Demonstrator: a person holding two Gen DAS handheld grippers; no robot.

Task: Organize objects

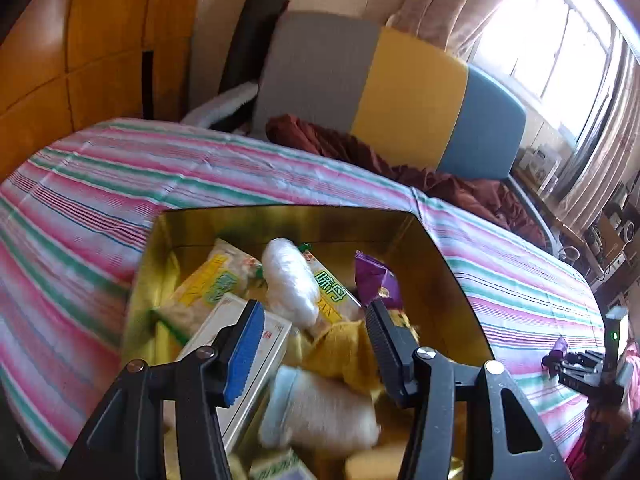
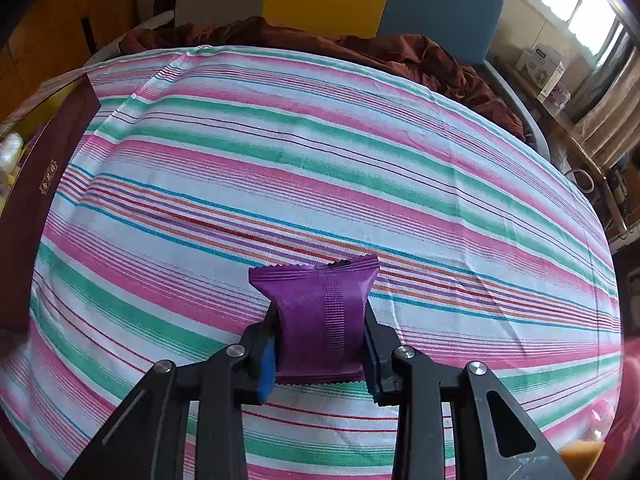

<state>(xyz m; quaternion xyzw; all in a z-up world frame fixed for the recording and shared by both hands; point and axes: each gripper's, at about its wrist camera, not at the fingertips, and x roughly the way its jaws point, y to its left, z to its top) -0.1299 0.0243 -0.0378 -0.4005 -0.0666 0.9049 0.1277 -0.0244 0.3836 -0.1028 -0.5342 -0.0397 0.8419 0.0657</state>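
In the left wrist view my left gripper point(image 1: 312, 308) stands open over a gold-lined box point(image 1: 288, 224) that holds several snack packets. A blurred white packet point(image 1: 320, 412) lies just below the fingers, free of the pads. Also in the box are a white carton point(image 1: 256, 344), a white wrapped roll point(image 1: 290, 280), yellow-green packets point(image 1: 212, 284) and a purple packet point(image 1: 374, 276). In the right wrist view my right gripper point(image 2: 320, 344) is shut on a purple snack packet point(image 2: 320, 316), held just above the striped cloth. The box's maroon outer wall point(image 2: 44, 168) shows at far left.
A pink, green and white striped cloth point(image 2: 320, 140) covers the table. Behind it are a grey, yellow and blue seat back point(image 1: 400, 92) and a crumpled dark red cloth point(image 1: 440, 176). A cluttered shelf point(image 2: 552, 72) stands by the window at right.
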